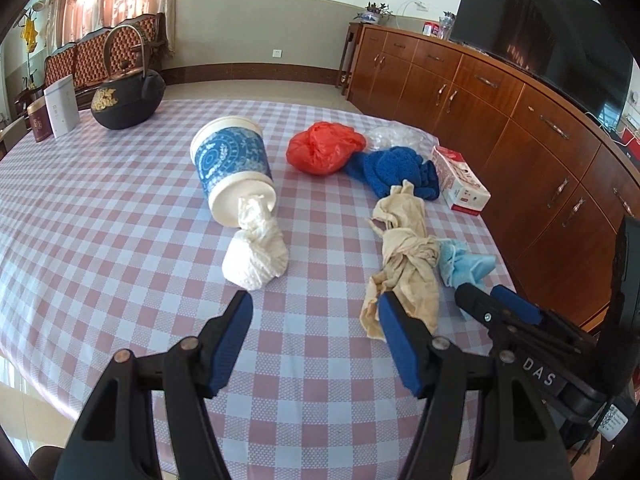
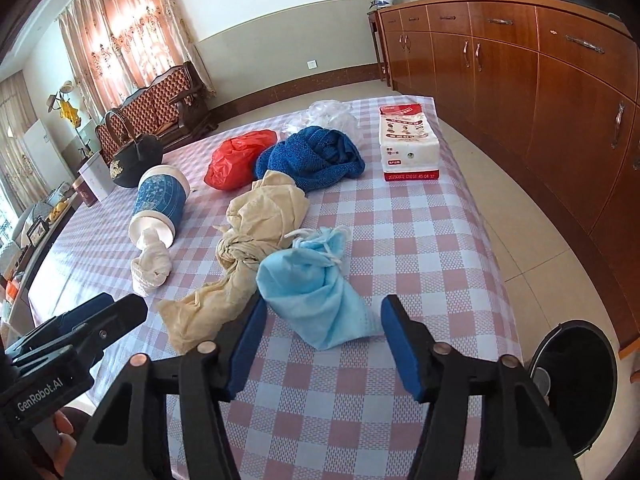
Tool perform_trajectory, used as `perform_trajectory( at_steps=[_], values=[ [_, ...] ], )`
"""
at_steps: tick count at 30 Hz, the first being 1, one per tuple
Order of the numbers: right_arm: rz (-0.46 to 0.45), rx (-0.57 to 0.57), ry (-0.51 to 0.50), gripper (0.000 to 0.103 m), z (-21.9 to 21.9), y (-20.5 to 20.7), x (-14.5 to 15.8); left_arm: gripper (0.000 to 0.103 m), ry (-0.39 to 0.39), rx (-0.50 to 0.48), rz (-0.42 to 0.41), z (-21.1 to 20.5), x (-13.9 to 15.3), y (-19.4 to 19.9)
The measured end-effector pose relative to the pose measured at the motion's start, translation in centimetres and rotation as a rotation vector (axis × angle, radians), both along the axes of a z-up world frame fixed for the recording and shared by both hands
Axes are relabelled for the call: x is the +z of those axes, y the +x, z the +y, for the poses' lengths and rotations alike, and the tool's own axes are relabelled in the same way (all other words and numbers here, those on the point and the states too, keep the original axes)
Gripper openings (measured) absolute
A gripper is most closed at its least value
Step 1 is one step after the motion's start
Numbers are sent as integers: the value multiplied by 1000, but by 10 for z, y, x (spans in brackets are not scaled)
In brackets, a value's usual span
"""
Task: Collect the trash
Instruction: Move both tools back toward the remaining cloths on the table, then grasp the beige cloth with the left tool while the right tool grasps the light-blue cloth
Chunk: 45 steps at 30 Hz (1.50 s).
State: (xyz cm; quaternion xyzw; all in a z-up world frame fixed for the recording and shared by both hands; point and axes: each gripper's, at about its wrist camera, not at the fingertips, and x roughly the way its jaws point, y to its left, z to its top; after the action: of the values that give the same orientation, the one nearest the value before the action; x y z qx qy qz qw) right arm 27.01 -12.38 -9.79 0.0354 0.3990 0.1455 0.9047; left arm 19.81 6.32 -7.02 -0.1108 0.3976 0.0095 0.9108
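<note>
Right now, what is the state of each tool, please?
Left tool: open, holding nothing, above the checked tablecloth.
Right tool: open around the blue mask, not gripping it.

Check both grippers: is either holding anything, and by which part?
Nothing is held. The left gripper stands open over bare tablecloth; the right gripper is open around the blue mask's near end, pads not pressing it.

We see the left black two-finger gripper with blue pads angled downward, jaws parted with nothing between them. Beside it (on its right) the right black gripper with blue pads tilts down likewise, jaws apart, pads pressing on nothing. A fingertip shows beneath the left gripper's body.
</note>
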Motion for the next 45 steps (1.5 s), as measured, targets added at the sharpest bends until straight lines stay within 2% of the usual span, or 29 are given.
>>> perform_trajectory(
  at_steps=[11, 16, 26, 28, 31, 34, 39, 45],
  values=[
    [18, -117, 28, 57, -38, 19, -1, 67, -8, -84, -1, -33, 2, 24],
    [4, -114, 36, 57, -44, 21, 3, 67, 6, -128, 14, -51, -5, 37],
    [11, -115, 59, 57, -52, 30, 3, 67, 35, -132, 47, -63, -20, 65],
    [6, -109, 59, 57, -49, 32, 3, 63, 30, -134, 42, -63, -19, 64],
    [3, -95, 63, 57, -45, 35, 4, 45, 21, -141, 32, -62, -18, 64],
    [7, -80, 60, 57, -40, 38, 3, 42, 15, -143, 29, -61, -18, 63],
    [10, -58, 72, 22, -37, 38, 1, 35, -7, -147, 9, -55, -15, 54],
    [-11, -38, 110, 18, -42, 27, 9, 35, -35, -147, -14, -51, -8, 41]
  ],
)
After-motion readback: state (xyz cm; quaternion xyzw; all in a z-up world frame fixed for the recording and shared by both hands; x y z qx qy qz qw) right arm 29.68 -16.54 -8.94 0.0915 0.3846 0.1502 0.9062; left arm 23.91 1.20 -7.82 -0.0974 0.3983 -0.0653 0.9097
